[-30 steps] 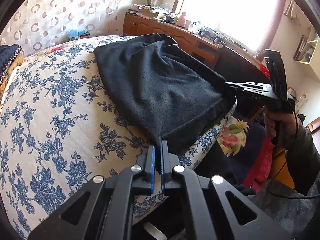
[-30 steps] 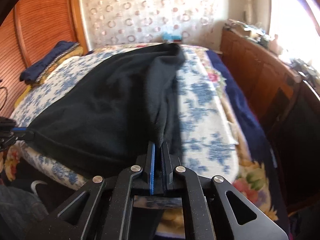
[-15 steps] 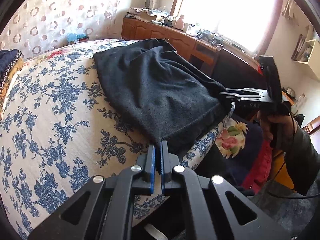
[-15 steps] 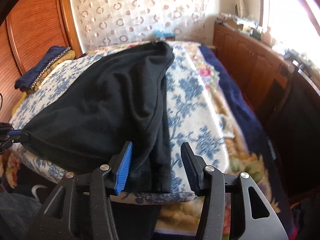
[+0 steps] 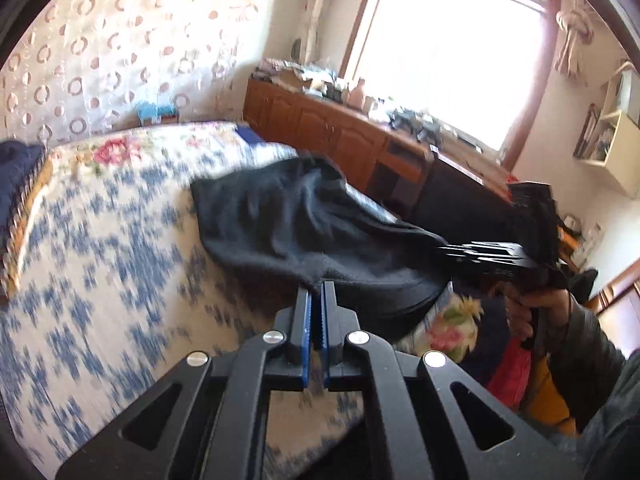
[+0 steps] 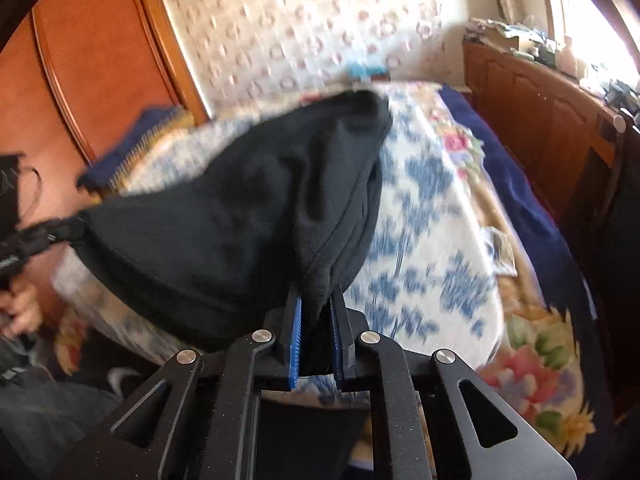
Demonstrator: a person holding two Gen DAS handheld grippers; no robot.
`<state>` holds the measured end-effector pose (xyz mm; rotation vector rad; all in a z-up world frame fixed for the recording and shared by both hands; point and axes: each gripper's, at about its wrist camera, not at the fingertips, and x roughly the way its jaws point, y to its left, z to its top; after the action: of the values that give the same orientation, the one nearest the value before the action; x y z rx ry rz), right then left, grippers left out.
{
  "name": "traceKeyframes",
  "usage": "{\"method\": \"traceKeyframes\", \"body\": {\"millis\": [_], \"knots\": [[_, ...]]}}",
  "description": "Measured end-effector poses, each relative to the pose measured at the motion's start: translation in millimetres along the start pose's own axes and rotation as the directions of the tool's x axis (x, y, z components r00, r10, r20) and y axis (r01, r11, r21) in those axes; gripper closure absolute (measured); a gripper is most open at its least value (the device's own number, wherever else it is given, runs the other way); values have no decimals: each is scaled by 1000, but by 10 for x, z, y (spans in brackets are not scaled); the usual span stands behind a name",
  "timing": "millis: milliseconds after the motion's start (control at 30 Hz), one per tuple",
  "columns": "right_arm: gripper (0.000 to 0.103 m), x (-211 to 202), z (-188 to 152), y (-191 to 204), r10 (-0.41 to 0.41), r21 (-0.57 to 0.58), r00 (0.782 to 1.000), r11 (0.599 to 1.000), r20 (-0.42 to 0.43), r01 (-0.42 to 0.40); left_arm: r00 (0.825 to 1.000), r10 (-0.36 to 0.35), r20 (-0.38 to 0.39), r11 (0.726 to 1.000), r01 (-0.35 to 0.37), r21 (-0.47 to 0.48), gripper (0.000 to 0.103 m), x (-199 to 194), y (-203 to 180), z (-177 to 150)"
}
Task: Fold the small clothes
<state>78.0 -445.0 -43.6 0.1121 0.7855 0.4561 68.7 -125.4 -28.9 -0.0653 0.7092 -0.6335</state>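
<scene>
A black fleece garment (image 5: 304, 220) hangs stretched between both grippers above the floral bedspread (image 5: 100, 264). My left gripper (image 5: 317, 286) is shut on its near hem corner. My right gripper (image 6: 316, 292) is shut on a bunched fold of the same garment (image 6: 240, 216) at the other corner. The right gripper also shows in the left wrist view (image 5: 448, 250), and the left gripper shows at the left edge of the right wrist view (image 6: 68, 228). The garment's far end still rests on the bed. Both views are motion-blurred.
A folded navy item (image 5: 16, 160) lies at the bed's head. A wooden cabinet (image 5: 340, 136) with clutter runs under the window. A wooden wardrobe (image 6: 92, 64) stands at the left. A dark blanket (image 6: 520, 184) hangs along the bed's side.
The right gripper opened half a second ago and has shut again on a thicker fold of the garment. Both grippers have lifted, raising the near edge off the bed.
</scene>
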Motion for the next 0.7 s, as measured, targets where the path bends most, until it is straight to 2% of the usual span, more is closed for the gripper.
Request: {"method": "traceKeyframes", "body": {"millis": [133,267,367,500,600,700], "knots": [[94,-171,442,-32,19,-2,994,1000,107,-19,999,16,48,1000,-16,-12,103,133,198,436],[94,4,997,-31,0,-47,989,999,149,7,995,80,62,997,-79,-24,103,436,538,872],[94,312,1414,-72,-25,-60,990,998,141,34,991,127,46,991,-125,-37,103,701,786,1100],[94,821,1796,-221,-70,-51,993,996,97,75,986,168,18,985,-167,-48,103,1067,1091,1316],[93,1162,1911,-342,-107,-52,993,993,55,110,981,191,-8,980,-192,-45,103,1335,1239,1372],[91,1397,1930,-454,-135,-47,990,990,28,136,981,183,-65,979,-188,-83,102,1591,1444,1379]]}}
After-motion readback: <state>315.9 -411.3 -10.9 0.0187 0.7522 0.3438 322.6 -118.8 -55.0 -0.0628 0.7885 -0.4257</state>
